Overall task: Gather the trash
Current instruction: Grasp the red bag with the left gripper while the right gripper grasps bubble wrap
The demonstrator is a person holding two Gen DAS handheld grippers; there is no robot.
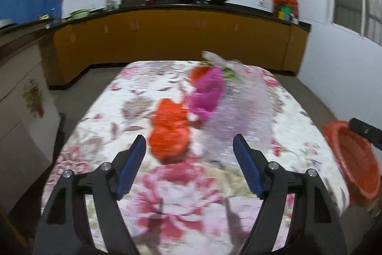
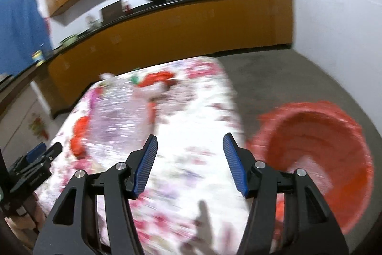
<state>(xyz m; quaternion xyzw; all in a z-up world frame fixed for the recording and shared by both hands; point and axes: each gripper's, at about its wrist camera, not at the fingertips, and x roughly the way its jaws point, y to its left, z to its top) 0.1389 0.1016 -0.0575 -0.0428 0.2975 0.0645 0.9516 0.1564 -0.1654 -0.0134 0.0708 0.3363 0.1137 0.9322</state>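
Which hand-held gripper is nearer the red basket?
Right. The right hand-held gripper hangs open over the table edge, right beside the red basket. The left hand-held gripper, also open, is farther over, in front of the orange bag.

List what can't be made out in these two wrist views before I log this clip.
- Orange crumpled item, left wrist view: motion blur hides what it is.
- Magenta item: blurred; its material is unclear.
- Clear sheet: its edges melt into the floral tablecloth.
- Red basket, right wrist view: smeared, and the right gripper covers its near side; contents unreadable.
- Left gripper: open; whether it touches the cloth is unclear.
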